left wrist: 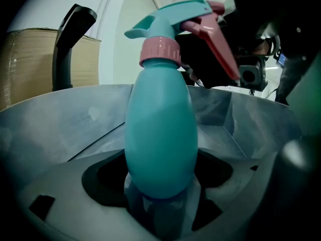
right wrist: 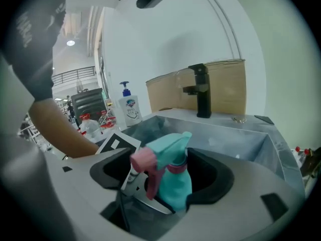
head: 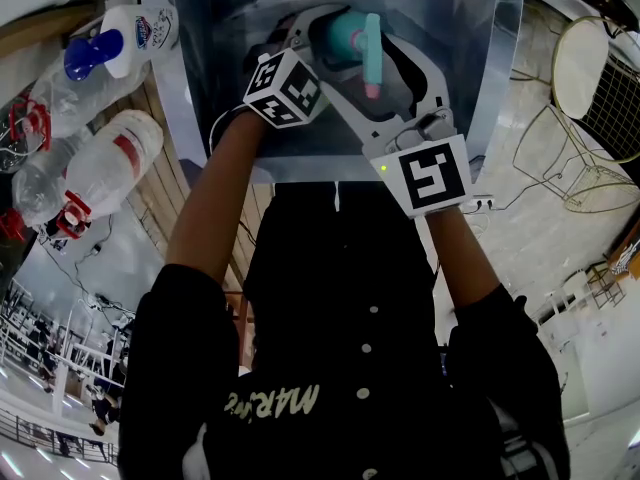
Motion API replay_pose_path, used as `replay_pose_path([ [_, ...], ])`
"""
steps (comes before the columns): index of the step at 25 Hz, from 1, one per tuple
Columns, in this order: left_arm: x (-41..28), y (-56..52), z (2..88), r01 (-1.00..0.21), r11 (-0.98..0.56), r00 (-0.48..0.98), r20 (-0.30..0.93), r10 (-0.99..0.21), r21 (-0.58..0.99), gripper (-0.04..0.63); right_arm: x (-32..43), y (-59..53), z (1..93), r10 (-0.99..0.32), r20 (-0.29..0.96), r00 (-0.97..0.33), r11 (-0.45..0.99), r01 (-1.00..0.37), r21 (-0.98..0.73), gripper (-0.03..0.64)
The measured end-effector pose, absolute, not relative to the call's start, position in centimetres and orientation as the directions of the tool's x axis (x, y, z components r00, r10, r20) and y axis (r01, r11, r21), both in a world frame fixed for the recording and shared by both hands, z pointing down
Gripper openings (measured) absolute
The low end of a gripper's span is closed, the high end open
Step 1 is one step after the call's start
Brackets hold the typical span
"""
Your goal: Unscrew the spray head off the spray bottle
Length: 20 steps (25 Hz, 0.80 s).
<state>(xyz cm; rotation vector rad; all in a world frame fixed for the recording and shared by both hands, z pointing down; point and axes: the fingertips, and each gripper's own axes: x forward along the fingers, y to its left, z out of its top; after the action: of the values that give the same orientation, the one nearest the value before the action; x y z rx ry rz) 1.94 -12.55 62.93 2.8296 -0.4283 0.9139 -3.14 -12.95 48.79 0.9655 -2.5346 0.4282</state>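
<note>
A teal spray bottle (left wrist: 160,134) with a pink collar (left wrist: 159,51) and a teal spray head (left wrist: 175,13) with a pink trigger (left wrist: 213,41) stands upright over a steel sink (left wrist: 75,119). My left gripper (left wrist: 160,187) is shut on the bottle's lower body. My right gripper (right wrist: 168,179) is open, its jaws standing wide on either side of the spray head (right wrist: 168,147) and its trigger (right wrist: 148,167) without pressing on them. In the head view both the left gripper (head: 312,40) and the right gripper (head: 378,53) meet at the bottle (head: 350,33) above the sink (head: 450,18).
A black faucet (right wrist: 200,90) rises at the sink's far edge, with a cardboard box (right wrist: 225,87) behind it. A white pump soap bottle (head: 130,36) and clear plastic bottles with red caps (head: 105,168) lie left of the sink. A wire chair (head: 600,78) stands to the right.
</note>
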Motion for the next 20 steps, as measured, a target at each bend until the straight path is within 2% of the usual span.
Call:
replay_pose_path([
  [2, 1.8, -12.6, 63.2, -0.314, -0.949, 0.771, 0.594, -0.23, 0.039, 0.399, -3.6, -12.8, 48.9, -0.545, 0.456, -0.704, 0.743, -0.657, -0.126, 0.38],
  [5, 1.9, -12.6, 63.2, -0.315, -0.948, 0.77, 0.595, -0.231, 0.039, 0.399, -3.7, -13.3, 49.3, -0.546, 0.453, -0.705, 0.751, -0.652, -0.11, 0.38],
  [11, 1.7, -13.2, 62.6, -0.334, -0.941, 0.773, 0.585, -0.245, 0.047, 0.399, -3.7, -14.7, 48.9, -0.537, 0.387, -0.75, 0.8, -0.598, -0.051, 0.266],
  [15, 1.8, -13.0, 62.8, -0.321, -0.946, 0.771, 0.591, -0.236, 0.042, 0.399, -3.0, -15.0, 49.3, -0.463, 0.394, -0.794, 0.868, -0.495, 0.023, 0.187],
  [20, 1.7, -13.0, 62.8, -0.319, -0.946, 0.777, 0.586, -0.232, 0.048, 0.399, -3.1, -14.2, 49.7, -0.236, 0.449, -0.862, 0.971, -0.229, 0.071, 0.173],
])
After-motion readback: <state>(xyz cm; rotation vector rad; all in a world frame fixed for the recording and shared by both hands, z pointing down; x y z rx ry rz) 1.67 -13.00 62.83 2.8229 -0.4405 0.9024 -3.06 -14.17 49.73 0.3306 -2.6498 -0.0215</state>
